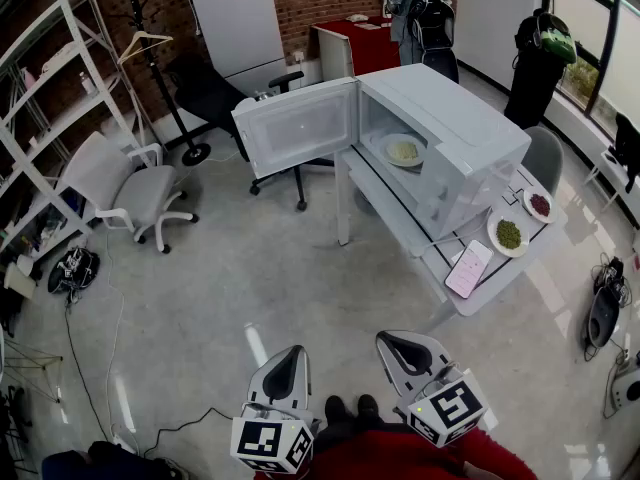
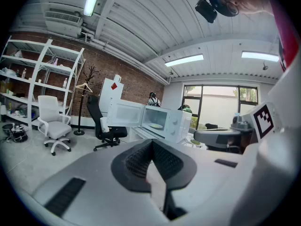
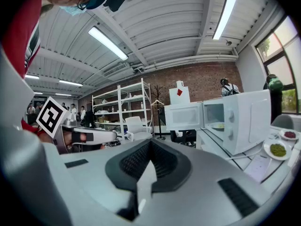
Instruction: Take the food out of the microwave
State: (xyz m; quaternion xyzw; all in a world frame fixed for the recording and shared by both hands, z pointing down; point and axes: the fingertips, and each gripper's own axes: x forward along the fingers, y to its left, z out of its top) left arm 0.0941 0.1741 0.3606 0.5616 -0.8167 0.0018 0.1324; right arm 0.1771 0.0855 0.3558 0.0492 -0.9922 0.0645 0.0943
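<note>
A white microwave (image 1: pixel 455 143) stands on a white table (image 1: pixel 490 293) with its door (image 1: pixel 297 126) swung open to the left. Inside lies a white plate of pale food (image 1: pixel 403 150). Both grippers hang low in the head view, well short of the table. My left gripper (image 1: pixel 285 363) is shut on nothing, and my right gripper (image 1: pixel 402 350) is shut and empty too. The left gripper view shows its jaws (image 2: pixel 151 144) closed, with the microwave (image 2: pixel 171 122) and plate (image 2: pixel 155 125) far off. In the right gripper view the jaws (image 3: pixel 150 146) meet below the microwave (image 3: pixel 242 119) and plate (image 3: pixel 217 125).
On the table beside the microwave lie a plate of green food (image 1: pixel 508 233), a plate of red food (image 1: pixel 539 205) and a pink phone (image 1: pixel 469 268). A grey chair (image 1: pixel 140 188) and black chair (image 1: pixel 225 93) stand left. Shelving (image 1: pixel 40 118) lines the left wall. A person (image 1: pixel 425 13) stands behind.
</note>
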